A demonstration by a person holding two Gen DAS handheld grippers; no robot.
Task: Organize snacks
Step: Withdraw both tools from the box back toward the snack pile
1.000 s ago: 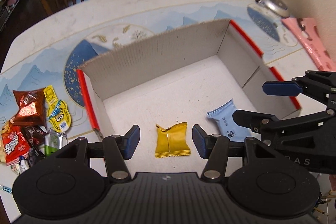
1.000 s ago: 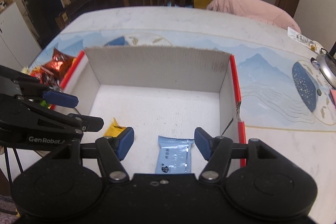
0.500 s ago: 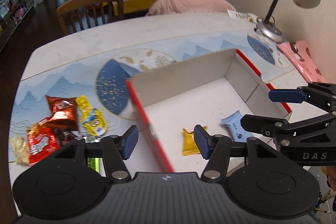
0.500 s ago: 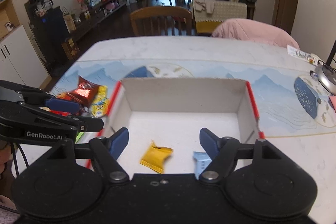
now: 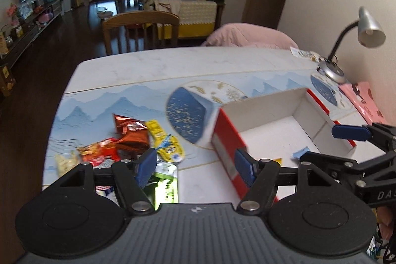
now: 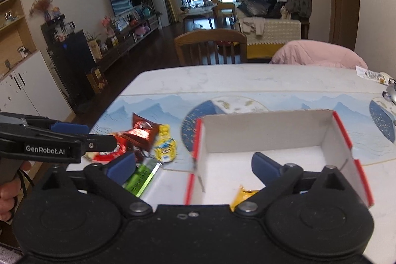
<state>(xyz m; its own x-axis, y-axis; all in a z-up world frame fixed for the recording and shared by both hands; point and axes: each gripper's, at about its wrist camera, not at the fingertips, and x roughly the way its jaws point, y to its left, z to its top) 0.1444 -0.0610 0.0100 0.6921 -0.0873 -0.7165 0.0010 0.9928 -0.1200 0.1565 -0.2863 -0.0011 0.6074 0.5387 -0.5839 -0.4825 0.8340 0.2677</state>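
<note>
both tongs are wide and hold nothing, and their jaws have just been opening. the left tongs (image 5: 195,163) hang over the surface (image 5: 148,71) between the snack pile (image 5: 128,140) and the box (image 6: 272,132), likely to grab more. the right tongs (image 6: 194,165) hang by the box's near wall. a yellow pack (image 6: 241,197) and a blue pack (image 5: 300,152) lie inside the box, so sorting has begun.
</note>
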